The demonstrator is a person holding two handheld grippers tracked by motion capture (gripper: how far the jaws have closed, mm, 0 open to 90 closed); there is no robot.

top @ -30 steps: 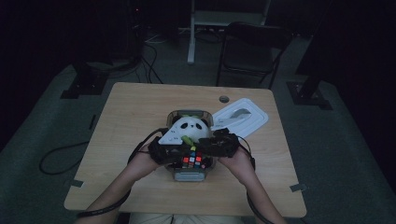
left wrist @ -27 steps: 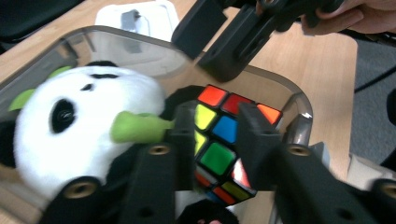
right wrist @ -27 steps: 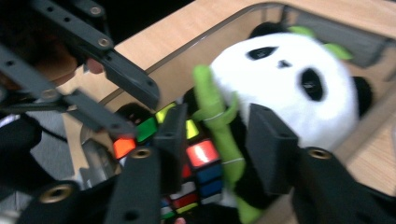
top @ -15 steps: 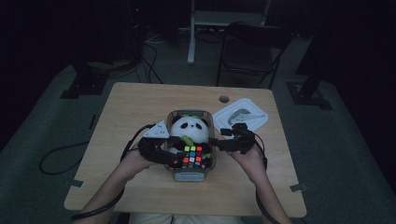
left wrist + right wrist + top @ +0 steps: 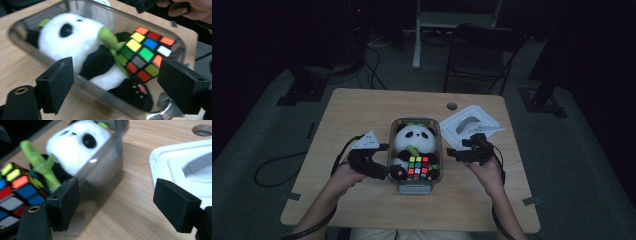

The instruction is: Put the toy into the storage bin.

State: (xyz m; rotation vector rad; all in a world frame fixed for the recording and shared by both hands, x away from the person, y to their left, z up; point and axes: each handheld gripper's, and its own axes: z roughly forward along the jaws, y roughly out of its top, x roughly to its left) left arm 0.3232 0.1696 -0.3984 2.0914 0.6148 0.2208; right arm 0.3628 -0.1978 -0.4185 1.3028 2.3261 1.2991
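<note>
Wooden table (image 5: 352, 125) carries everything, with a round cable hole (image 5: 452, 106) near its far edge. Behind the table, on the dark floor, stand a black chair (image 5: 479, 55) and some cables (image 5: 367, 65).

At the middle of the table stands the clear plastic container (image 5: 398, 131), with its long side running away from the person. Inside it lies a panda plush toy (image 5: 414, 137) with a green bamboo piece (image 5: 108, 38) on its chest, its head toward the far end. A colourful puzzle cube (image 5: 418, 166) sits at the near end of the container, against the panda's belly. To the right of the container, just beside it, lies the white lid (image 5: 472, 125), flat on the wood.

The left gripper (image 5: 382, 160) is at the left side of the container, close to its near half. Its jaws have just been opening and now stand wide apart; in the left gripper view the container wall with the panda and cube shows between them, but the pads do not press on it.

The right gripper (image 5: 464, 150) is at the right side, between the container and the lid. Its jaws have also just been opening and are wide. In the right gripper view one jaw stands just beside the container wall and the other is in front of the lid; nothing is gripped.
</note>
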